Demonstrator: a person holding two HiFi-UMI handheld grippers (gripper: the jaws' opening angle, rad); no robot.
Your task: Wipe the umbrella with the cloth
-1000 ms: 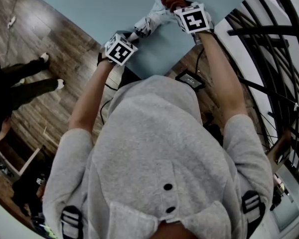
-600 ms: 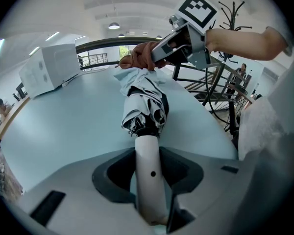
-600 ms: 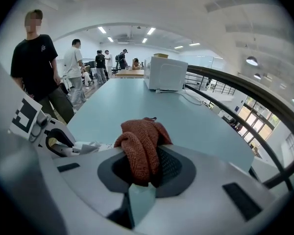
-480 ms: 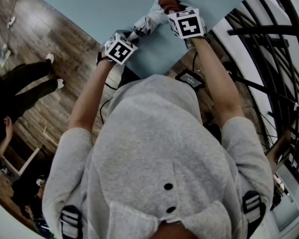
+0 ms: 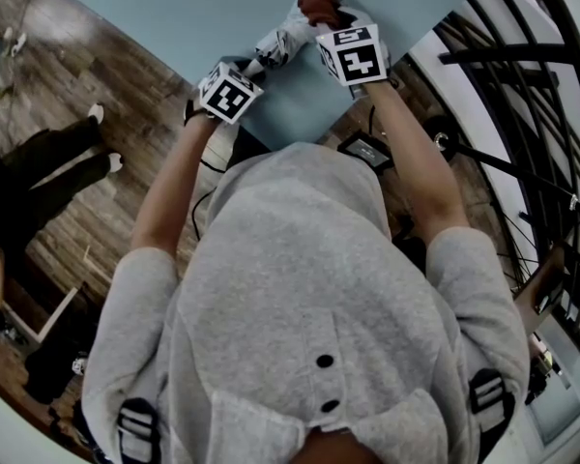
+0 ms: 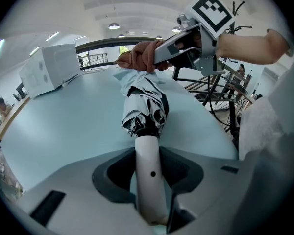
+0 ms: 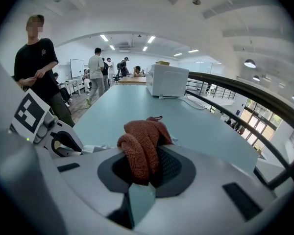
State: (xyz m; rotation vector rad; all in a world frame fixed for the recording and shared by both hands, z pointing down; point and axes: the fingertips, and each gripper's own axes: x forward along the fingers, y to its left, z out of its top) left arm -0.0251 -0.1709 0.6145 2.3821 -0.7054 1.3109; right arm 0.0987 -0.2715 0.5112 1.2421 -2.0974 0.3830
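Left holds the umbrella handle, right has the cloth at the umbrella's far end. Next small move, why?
Probably draw the right gripper, shut on the cloth, along the folded umbrella toward its handle. The cloth sits at the umbrella's far end, so most of the umbrella lies between it and the handle, and the left gripper clamps that handle, which should steady the stroke.

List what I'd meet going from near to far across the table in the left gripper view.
White umbrella handle → folded canopy → reddish-brown cloth → white box at the far left.
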